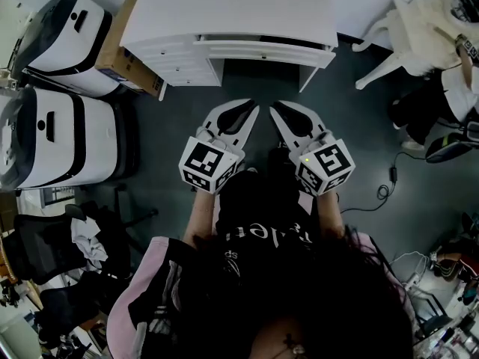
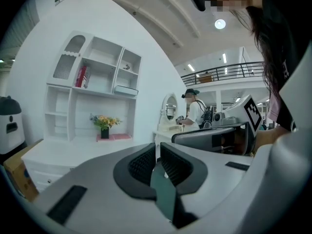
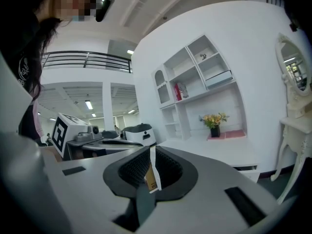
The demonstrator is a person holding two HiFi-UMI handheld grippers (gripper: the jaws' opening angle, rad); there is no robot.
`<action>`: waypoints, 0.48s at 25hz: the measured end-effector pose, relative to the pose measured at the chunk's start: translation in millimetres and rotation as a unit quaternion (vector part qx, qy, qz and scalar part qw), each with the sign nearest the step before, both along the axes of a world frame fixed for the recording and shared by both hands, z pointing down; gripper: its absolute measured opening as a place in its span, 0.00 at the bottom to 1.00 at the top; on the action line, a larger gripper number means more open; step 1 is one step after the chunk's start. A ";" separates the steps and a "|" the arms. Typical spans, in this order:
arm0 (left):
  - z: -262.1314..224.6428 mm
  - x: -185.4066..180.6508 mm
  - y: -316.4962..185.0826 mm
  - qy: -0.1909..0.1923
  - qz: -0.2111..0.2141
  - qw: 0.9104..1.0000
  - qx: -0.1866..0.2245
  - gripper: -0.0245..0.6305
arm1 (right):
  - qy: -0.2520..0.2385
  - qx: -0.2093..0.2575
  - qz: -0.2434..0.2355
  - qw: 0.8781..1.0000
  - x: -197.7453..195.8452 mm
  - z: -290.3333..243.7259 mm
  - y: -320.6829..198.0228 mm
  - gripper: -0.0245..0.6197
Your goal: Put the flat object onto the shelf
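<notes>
My right gripper point(image 3: 150, 156) is shut on a thin flat card point(image 3: 152, 173) with a white edge and a brown face, standing on edge between the pads. My left gripper point(image 2: 157, 151) is shut with nothing in it. In the head view both grippers, left point(image 1: 252, 108) and right point(image 1: 275, 108), are held side by side over the dark floor. They point at the white desk point(image 1: 224, 17). A white shelf unit point(image 2: 100, 79) point(image 3: 195, 77) rises above that desk, some way ahead. It holds a red book point(image 2: 81, 76) and a flat white box point(image 2: 126, 90).
A flower pot point(image 2: 104, 126) and a pink mat point(image 2: 113, 137) sit on the desk. Two white-and-black machines point(image 1: 56, 36) point(image 1: 52, 137) and a cardboard box point(image 1: 123, 51) stand at the left. A white chair point(image 1: 415, 28) and floor cables point(image 1: 389, 185) lie right. A person point(image 2: 196, 112) stands by a mirror table point(image 2: 169, 107).
</notes>
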State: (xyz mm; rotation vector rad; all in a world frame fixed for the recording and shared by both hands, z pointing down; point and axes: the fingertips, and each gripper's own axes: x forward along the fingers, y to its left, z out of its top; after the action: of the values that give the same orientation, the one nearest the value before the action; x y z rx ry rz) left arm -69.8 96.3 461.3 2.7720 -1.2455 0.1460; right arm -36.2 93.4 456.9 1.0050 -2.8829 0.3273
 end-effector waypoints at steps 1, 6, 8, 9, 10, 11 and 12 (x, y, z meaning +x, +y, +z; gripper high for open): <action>-0.1 1.4 1.3 0.001 0.003 1.000 0.000 0.07 | 0.003 0.000 0.002 1.000 0.8 0.5 1.9 0.14; -3.0 4.7 5.4 0.004 0.013 1.000 0.004 0.07 | 0.008 0.000 0.005 1.000 2.6 -1.4 7.0 0.14; -4.4 5.8 5.3 0.005 0.014 1.000 0.006 0.08 | 0.009 0.000 0.005 1.000 3.4 -0.9 6.7 0.14; -4.8 6.4 5.2 0.004 0.015 1.000 0.006 0.07 | 0.010 -0.001 0.004 1.000 3.7 -0.3 6.7 0.14; -5.0 6.6 5.5 0.004 0.015 1.000 0.007 0.08 | 0.011 -0.001 0.004 1.000 3.7 0.5 6.9 0.13; -4.9 6.3 6.3 0.003 0.015 1.000 0.008 0.07 | 0.012 -0.002 0.004 1.000 3.1 1.4 7.6 0.14; -4.6 5.8 7.6 0.003 0.016 1.000 0.008 0.08 | 0.013 -0.002 0.004 1.000 2.4 2.5 8.4 0.13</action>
State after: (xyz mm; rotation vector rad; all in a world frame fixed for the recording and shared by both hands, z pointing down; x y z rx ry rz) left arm -64.0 103.9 456.7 2.8053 -1.2084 0.1314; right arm -33.8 101.8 459.4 1.0141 -2.8552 0.3185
